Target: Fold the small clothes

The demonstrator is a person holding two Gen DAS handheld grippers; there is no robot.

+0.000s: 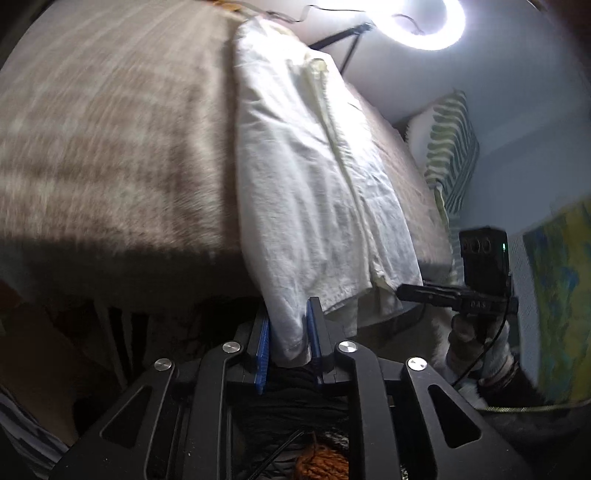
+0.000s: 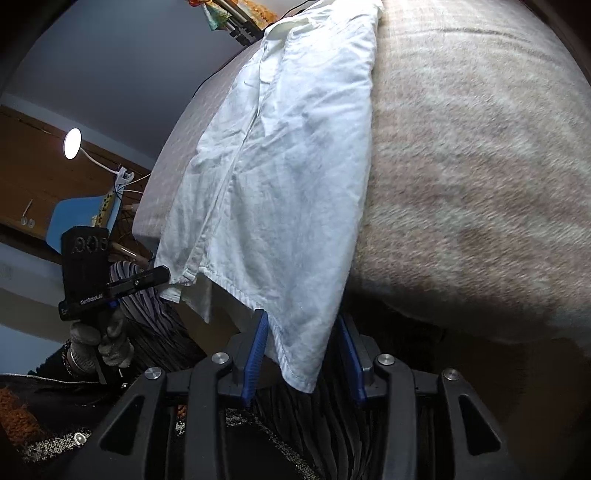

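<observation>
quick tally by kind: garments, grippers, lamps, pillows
garments: 1, the white shirt on the blanket
grippers: 2, the left gripper and the right gripper
lamps: 2, the ring light and the desk lamp
pillows: 1, the striped pillow
total: 6

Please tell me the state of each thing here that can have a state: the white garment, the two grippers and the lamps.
white shirt: lying lengthwise on the bed, its hem hanging over the edge.
left gripper: jaws close around one hem corner; whether they pinch it, I cannot tell.
right gripper: jaws apart, the other hem corner hanging between them.
ring light: on.
desk lamp: on.
blanket: spread over the bed.
</observation>
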